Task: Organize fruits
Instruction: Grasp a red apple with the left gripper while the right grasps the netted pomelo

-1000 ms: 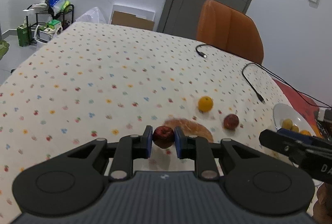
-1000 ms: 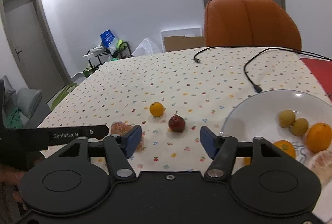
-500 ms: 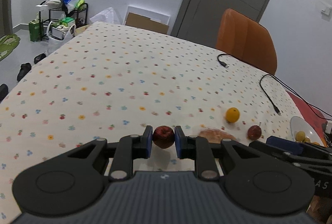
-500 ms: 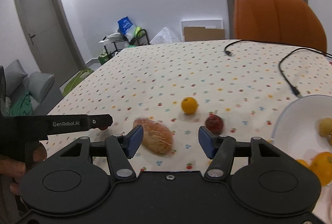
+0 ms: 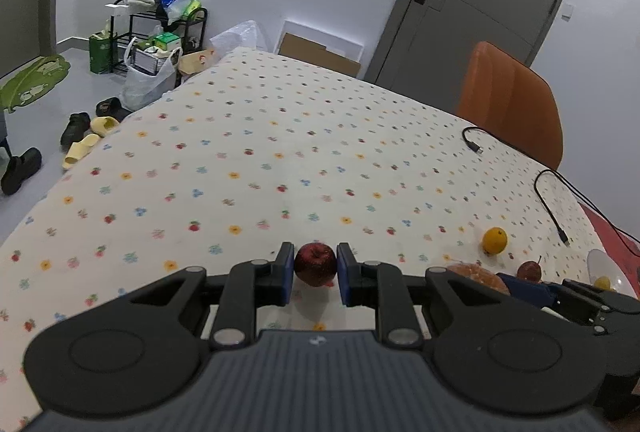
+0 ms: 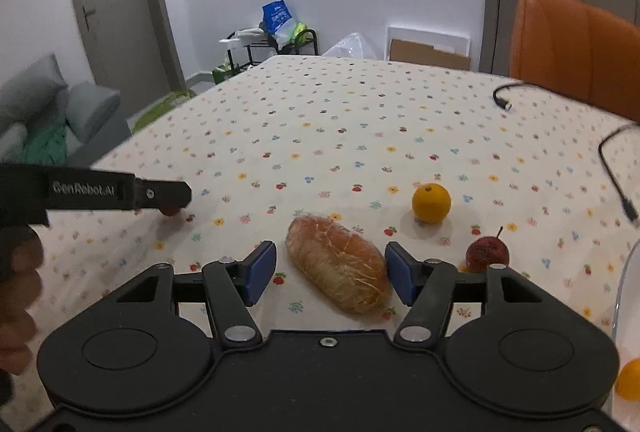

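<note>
My left gripper (image 5: 315,272) is shut on a small dark red apple (image 5: 315,264), held just above the dotted tablecloth (image 5: 280,160). In the right wrist view that gripper (image 6: 168,198) shows from the side at the left, a bit of the red apple (image 6: 171,211) under its tip. My right gripper (image 6: 331,272) is open, its blue pads on either side of a wrapped bread roll (image 6: 338,268) lying on the cloth. An orange (image 6: 431,202) and another small red apple with a stem (image 6: 487,254) lie to the right. The white plate (image 6: 627,296) edge shows at far right.
Two black cables (image 6: 616,168) lie on the right side of the table. An orange chair (image 6: 576,44) stands behind the far edge. A person's hand (image 6: 18,296) holds the left gripper. A cluttered rack (image 5: 160,28) and shoes (image 5: 80,136) sit on the floor at left.
Both grippers have swung left across the table. The right gripper moved from beside the plate to astride the bread roll. The left gripper still holds the apple, now farther left of the other fruits.
</note>
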A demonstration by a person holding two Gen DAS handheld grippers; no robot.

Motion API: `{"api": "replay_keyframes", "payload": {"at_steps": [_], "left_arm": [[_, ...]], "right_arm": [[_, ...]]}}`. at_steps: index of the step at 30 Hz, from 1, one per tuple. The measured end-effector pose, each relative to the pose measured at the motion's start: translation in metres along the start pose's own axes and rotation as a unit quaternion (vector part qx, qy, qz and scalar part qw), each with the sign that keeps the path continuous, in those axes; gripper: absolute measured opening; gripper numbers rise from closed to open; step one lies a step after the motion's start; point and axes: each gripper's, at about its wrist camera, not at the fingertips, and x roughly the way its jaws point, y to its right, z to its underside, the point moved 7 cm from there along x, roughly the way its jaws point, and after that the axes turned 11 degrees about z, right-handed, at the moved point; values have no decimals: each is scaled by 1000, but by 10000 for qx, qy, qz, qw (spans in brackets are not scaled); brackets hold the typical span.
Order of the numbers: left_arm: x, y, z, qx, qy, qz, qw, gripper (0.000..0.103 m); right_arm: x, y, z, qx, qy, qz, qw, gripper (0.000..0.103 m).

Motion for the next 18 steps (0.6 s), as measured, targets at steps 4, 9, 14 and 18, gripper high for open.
{"api": "replay_keyframes", "payload": {"at_steps": [4, 9, 14, 18], "left_arm": [[-3, -4, 3, -29, 5, -19, 10000, 21], [-9, -2, 5, -40, 58, -35, 10000, 21], [-19, 6, 6, 0, 162, -5, 9999, 21], [-29, 17, 6, 65, 239, 48, 9997, 21]], "right_arm": [[-5, -5, 1, -121, 39, -40, 9999, 43], [-16, -7, 3, -122, 61, -132, 9998, 37], [-32, -3, 3, -26, 206, -158, 9997, 37], [-48, 2, 2, 56, 316, -118, 9994, 37]]}}
